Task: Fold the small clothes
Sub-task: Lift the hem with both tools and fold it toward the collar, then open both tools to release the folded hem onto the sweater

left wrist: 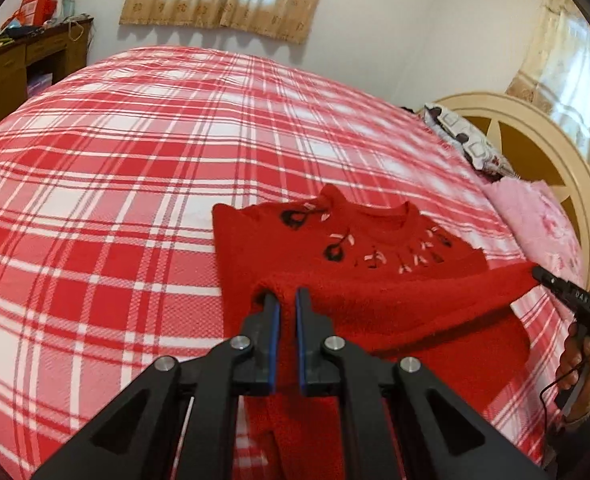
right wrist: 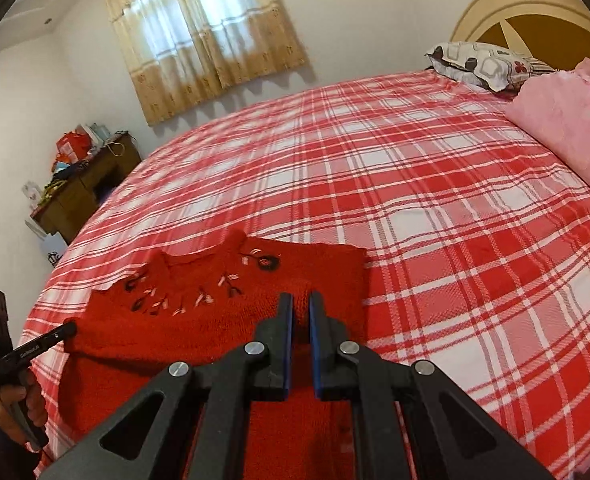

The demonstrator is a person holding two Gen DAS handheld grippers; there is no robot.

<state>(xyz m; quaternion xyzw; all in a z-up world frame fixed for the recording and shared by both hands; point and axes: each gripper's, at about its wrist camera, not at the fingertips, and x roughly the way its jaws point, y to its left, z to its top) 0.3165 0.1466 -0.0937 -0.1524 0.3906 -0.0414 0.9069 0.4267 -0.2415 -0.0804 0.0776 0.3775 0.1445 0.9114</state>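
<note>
A small red knitted sweater (left wrist: 379, 240) with black and pink embroidery round its neck lies on the plaid bed. Its lower edge is lifted and stretched as a fold over the chest. In the left wrist view my left gripper (left wrist: 287, 296) is shut on the left end of that edge. My right gripper (left wrist: 537, 274) pinches the other end at the far right. In the right wrist view the sweater (right wrist: 199, 280) lies at the lower left. There my right gripper (right wrist: 301, 300) is shut on the knit, and the left gripper (right wrist: 70, 327) holds the far end.
The red-and-white plaid sheet (left wrist: 135, 160) covers the wide bed (right wrist: 435, 200). A patterned pillow (right wrist: 487, 64) and a pink blanket (right wrist: 567, 120) lie by the cream headboard (left wrist: 535, 128). A cluttered wooden desk (left wrist: 19, 68) stands by the wall. A hand (left wrist: 579, 360) holds the right gripper's handle.
</note>
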